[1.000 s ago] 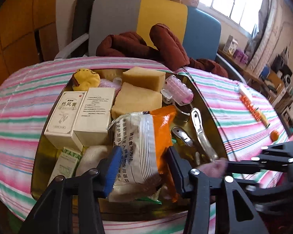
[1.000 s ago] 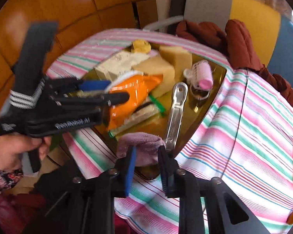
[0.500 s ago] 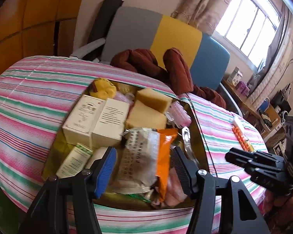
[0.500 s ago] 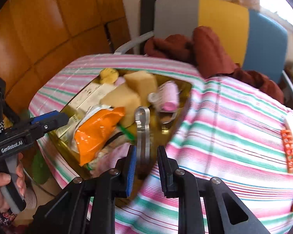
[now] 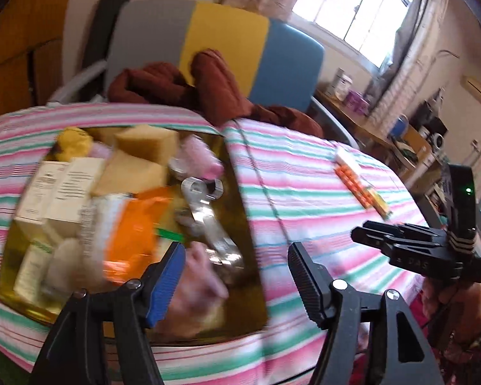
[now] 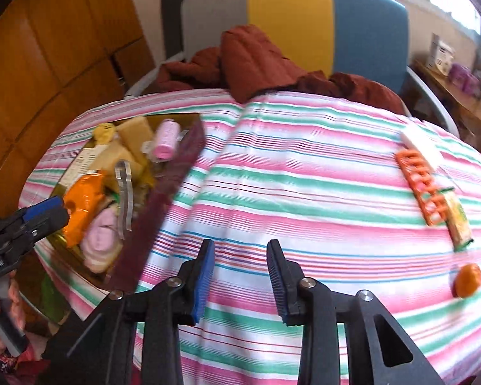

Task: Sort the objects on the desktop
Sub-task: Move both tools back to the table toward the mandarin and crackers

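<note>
A gold tray (image 5: 240,199) on the striped table holds an orange snack packet (image 5: 131,224), a pink cloth (image 5: 195,285), a metal tool (image 5: 205,218), sponges (image 5: 144,141) and white boxes (image 5: 61,189). My left gripper (image 5: 235,284) hangs over the tray's near right corner. Its jaws are opening and grip nothing. My right gripper (image 6: 240,276) is over bare tablecloth to the right of the tray (image 6: 163,199). Its jaws are also opening, with nothing between them. Each gripper shows in the other's view: the right gripper (image 5: 400,247) and the left gripper (image 6: 32,221).
On the table's right side lie an orange comb-like piece (image 6: 420,186), a white bar (image 6: 423,144), a yellow-green packet (image 6: 458,221) and a small orange fruit (image 6: 468,280). A chair with dark red clothing (image 6: 256,61) stands behind the table.
The left gripper opened off the snack packet and drew back to the right. The right gripper left the pink cloth in the tray, swung right over the tablecloth and opened.
</note>
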Demonstrator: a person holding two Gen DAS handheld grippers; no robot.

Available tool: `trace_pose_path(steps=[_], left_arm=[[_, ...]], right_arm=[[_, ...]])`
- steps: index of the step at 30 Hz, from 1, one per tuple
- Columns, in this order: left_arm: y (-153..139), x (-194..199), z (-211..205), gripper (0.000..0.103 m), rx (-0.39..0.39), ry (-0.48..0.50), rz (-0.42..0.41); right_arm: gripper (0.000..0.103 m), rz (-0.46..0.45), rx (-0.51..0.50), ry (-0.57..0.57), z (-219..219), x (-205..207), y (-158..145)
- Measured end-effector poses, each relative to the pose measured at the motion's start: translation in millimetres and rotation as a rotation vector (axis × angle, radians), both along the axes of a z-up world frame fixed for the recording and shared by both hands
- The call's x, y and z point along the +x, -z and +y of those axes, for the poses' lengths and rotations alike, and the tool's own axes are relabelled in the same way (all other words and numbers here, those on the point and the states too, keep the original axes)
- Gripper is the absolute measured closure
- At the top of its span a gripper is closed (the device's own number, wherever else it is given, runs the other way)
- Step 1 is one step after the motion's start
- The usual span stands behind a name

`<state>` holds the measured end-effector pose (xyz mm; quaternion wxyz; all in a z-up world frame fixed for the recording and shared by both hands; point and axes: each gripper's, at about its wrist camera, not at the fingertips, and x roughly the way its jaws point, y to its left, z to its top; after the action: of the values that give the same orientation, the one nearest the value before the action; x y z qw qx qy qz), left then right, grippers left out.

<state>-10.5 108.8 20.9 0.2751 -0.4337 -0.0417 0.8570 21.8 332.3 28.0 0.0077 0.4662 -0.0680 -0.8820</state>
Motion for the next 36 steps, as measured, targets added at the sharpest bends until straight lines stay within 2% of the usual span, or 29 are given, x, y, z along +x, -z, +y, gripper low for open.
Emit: trace_pose_path(steps=[4, 7, 9, 11, 15, 19, 22, 25, 26, 30, 34, 36], left_arm=[[4.5, 2.7, 29.0, 0.034, 0.000, 0.070, -0.053], [5.4, 6.7, 53.5, 0.033, -0.014, 0.128, -0.058], [7.0, 9.1, 70.9, 0.033, -0.027, 0.169, -0.065], [8.3, 9.5, 86.3, 0.033, -0.033, 0.201, -0.074], [12.7, 11.3, 105.9, 0.033, -0.055, 0.226, -0.068], [19.3, 9.4, 114.2, 0.033, -0.068, 0.229, -0.084], [26.3, 9.0, 115.8, 0.033, -0.080, 0.232, -0.100], [33.4, 7.4, 118.9, 0.033, -0.088, 0.227, -0.118], [35.2, 6.8, 119.8, 0.033, -0.084, 0.227, -0.124], [36.3, 5.9, 120.5, 0.033, -0.080, 0.220, -0.129], [36.3, 3.0, 122.0, 0.033, -0.079, 0.210, -0.130], [37.3, 1.2, 123.2, 0.033, -0.079, 0.205, -0.135]], right_arm=[[0.058, -0.015, 0.015, 0.048, 26.3, 7.3, 4.8], [0.058, -0.025, 0.031, 0.095, 51.2, 15.3, 7.4], [0.053, -0.032, 0.044, 0.132, 68.6, 19.6, 8.1], [0.046, -0.028, 0.073, 0.194, 92.0, 25.1, 5.4], [0.044, -0.021, 0.168, 0.385, 151.0, 36.8, -2.2], [0.044, -0.101, 0.212, 0.552, 213.6, 43.2, 10.0], [0.044, -0.178, 0.170, 0.625, 250.4, 48.2, 30.3], [0.046, -0.243, 0.072, 0.634, 268.2, 48.6, 50.7], [0.052, -0.254, 0.043, 0.632, 271.6, 47.1, 55.7], [0.053, -0.251, 0.048, 0.596, 266.6, 41.8, 56.4], [0.053, -0.194, -0.066, 0.454, 236.7, 29.5, 51.8], [0.053, -0.160, -0.121, 0.332, 209.9, 17.9, 47.4]])
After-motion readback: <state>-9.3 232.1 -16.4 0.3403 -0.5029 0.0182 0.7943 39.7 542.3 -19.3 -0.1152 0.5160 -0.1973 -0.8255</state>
